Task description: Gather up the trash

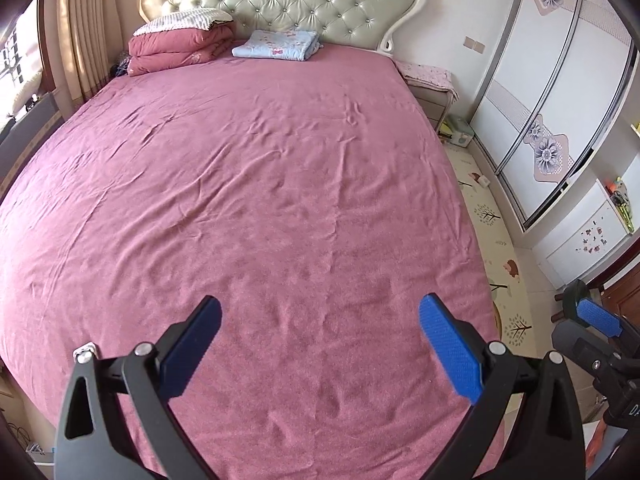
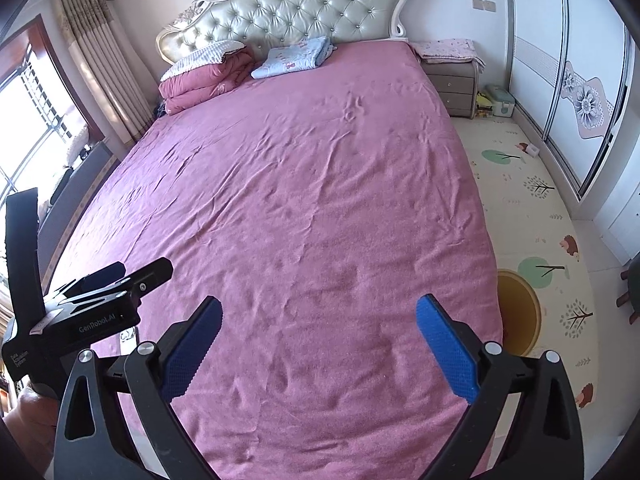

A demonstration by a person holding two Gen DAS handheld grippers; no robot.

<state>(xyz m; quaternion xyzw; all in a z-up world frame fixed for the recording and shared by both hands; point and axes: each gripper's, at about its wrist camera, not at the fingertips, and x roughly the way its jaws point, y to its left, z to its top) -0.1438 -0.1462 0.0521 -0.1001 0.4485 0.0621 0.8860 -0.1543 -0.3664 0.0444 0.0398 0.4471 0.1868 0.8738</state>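
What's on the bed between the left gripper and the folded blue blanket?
Nothing: only bare, wrinkled pink bedspread between the open left gripper and the folded blue blanket, seen in the left wrist view.

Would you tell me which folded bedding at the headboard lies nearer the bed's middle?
The light blue folded blanket; the maroon quilt sits at the window-side corner.

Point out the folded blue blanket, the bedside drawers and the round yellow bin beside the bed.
Folded blue blanket point(image 2: 294, 58): right wrist view, middle of its top face.
Bedside drawers point(image 2: 452, 86): right wrist view, front of the drawers.
Round yellow bin point(image 2: 518, 312): right wrist view, inside wall below the rim.
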